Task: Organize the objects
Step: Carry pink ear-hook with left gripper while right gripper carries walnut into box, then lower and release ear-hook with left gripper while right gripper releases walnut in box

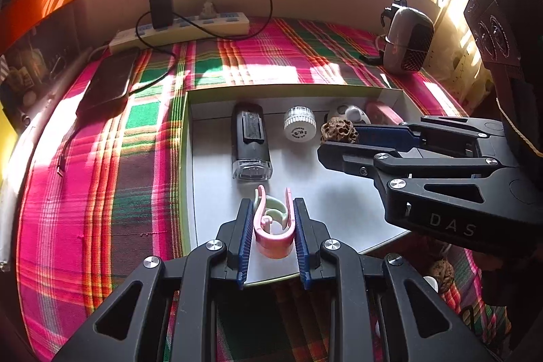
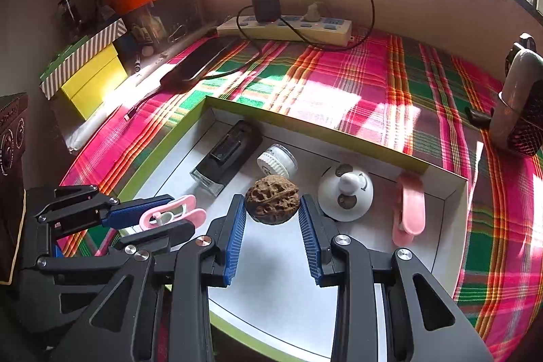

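A shallow white box with a green rim (image 1: 187, 138) (image 2: 353, 134) lies on the plaid cloth. My left gripper (image 1: 273, 209) is shut on a pink and pale green clip (image 1: 273, 226) over the box's near left part; the clip also shows in the right wrist view (image 2: 173, 212). My right gripper (image 2: 272, 209) is shut on a brown walnut (image 2: 272, 197) (image 1: 339, 132) over the box's middle. Inside the box lie a black lighter-like case (image 1: 250, 141) (image 2: 227, 155), a small white jar (image 1: 299, 122) (image 2: 276, 162), a white round toy (image 2: 346, 192) and a pink clip (image 2: 409, 209).
A power strip (image 1: 183, 31) (image 2: 285, 27) with a black charger and cable sits at the back. A dark phone (image 1: 108, 80) lies at the left. A grey device (image 1: 409, 39) stands at the right. Another walnut (image 1: 441, 275) lies outside the box. Yellow and orange boxes (image 2: 95, 80) stand at the left.
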